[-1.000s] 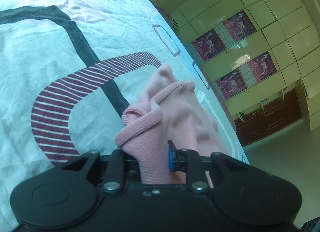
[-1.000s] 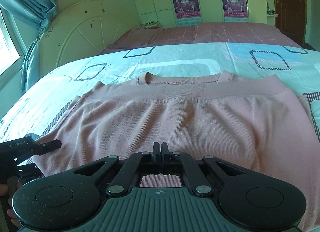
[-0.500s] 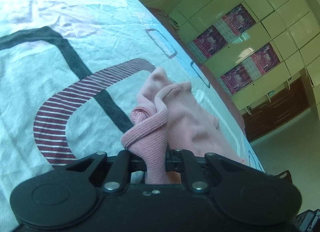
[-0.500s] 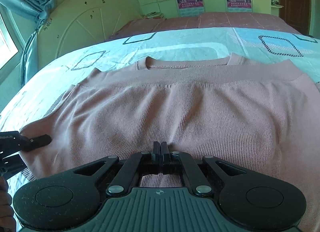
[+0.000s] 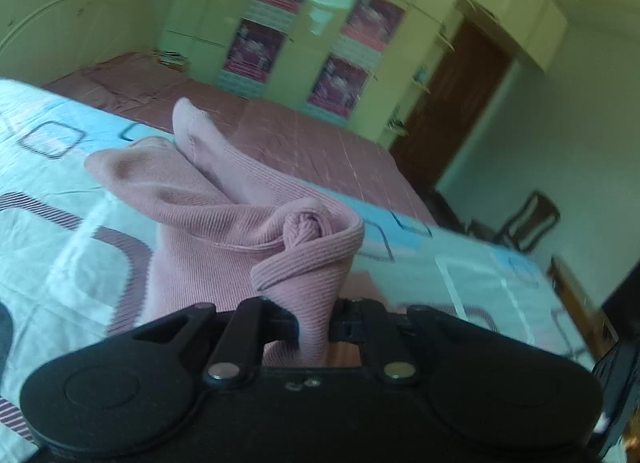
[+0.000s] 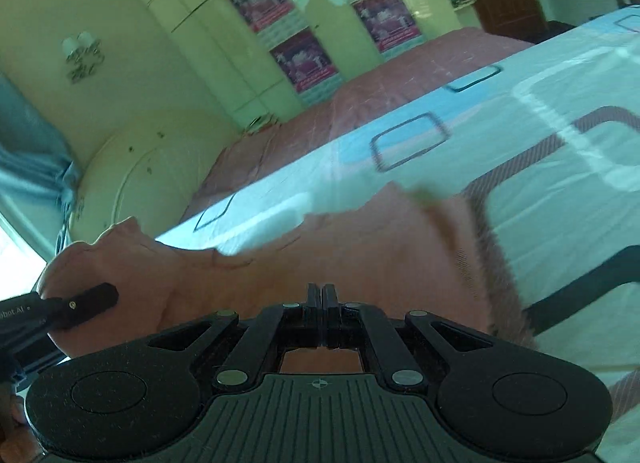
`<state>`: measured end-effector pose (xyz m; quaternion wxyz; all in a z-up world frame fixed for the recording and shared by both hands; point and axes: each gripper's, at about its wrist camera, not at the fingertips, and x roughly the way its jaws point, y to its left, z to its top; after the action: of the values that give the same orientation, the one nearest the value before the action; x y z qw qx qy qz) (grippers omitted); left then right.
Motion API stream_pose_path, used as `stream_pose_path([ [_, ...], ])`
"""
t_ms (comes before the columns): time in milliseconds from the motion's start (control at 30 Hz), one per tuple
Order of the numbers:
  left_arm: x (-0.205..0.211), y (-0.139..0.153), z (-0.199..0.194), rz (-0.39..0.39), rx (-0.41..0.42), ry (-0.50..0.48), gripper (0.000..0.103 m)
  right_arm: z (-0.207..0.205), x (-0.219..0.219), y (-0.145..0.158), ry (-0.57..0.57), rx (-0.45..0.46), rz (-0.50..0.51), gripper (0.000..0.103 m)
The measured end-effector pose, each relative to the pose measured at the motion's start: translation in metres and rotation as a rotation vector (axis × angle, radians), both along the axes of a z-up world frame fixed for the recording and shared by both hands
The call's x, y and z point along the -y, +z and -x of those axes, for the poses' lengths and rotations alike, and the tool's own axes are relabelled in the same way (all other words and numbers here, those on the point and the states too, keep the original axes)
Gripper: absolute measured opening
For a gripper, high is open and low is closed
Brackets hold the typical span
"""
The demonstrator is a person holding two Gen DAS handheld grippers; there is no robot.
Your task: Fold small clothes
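A small pink ribbed sweater (image 6: 360,263) lies on the patterned bedsheet (image 6: 560,203). My left gripper (image 5: 314,327) is shut on a bunched ribbed edge of the sweater (image 5: 240,223), with a sleeve trailing away toward the far side. In the right wrist view my right gripper (image 6: 322,315) is shut, its fingers pressed together over the sweater's near edge; the pinch itself is hidden. The left gripper's fingers (image 6: 86,301) show at the left of that view, gripping a lifted corner of the sweater.
A white and blue bedsheet (image 5: 52,231) with striped rectangles covers the bed, with a pink sheet (image 5: 300,139) beyond. A headboard (image 6: 132,175), cupboards with posters (image 5: 340,79), a brown door (image 5: 452,103) and a chair (image 5: 528,219) stand around.
Both grippers have swung and tilted, lifting the sweater's near edge. The left camera now faces the cupboards instead of the sheet. The sweater is bunched and partly raised.
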<state>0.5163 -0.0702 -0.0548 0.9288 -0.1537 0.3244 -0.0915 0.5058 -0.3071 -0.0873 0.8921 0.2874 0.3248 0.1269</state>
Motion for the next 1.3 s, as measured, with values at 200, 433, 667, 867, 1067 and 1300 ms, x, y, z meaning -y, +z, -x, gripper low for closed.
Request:
stream_pose_path([
  [200, 0.141, -0.071, -0.014, -0.238, -0.302, -0.313, 0.043, 0.017, 0.092, 0.002, -0.085, -0.083, 0.001, 0.0],
  [433, 0.067, -0.028, 0.014, -0.166, -0.058, -0.196, 0.046, 0.03, 0.105, -0.001, -0.027, -0.044, -0.061, 0.044],
  [667, -0.014, -0.042, -0.032, -0.198, -0.118, -0.035, 0.043, -0.01, 0.034, -0.008, 0.181, -0.017, -0.014, 0.044],
  [867, -0.043, -0.083, -0.029, -0.115, -0.219, 0.006, 0.046, -0.039, 0.001, -0.037, 0.256, -0.128, 0.064, 0.044],
  [1067, -0.058, -0.09, -0.028, -0.026, -0.233, 0.003, 0.047, -0.048, 0.001, -0.057, 0.278, -0.171, 0.009, 0.044],
  [1300, -0.068, -0.096, -0.033, 0.013, -0.225, -0.031, 0.048, -0.055, -0.015, -0.052, 0.312, -0.166, 0.061, 0.022],
])
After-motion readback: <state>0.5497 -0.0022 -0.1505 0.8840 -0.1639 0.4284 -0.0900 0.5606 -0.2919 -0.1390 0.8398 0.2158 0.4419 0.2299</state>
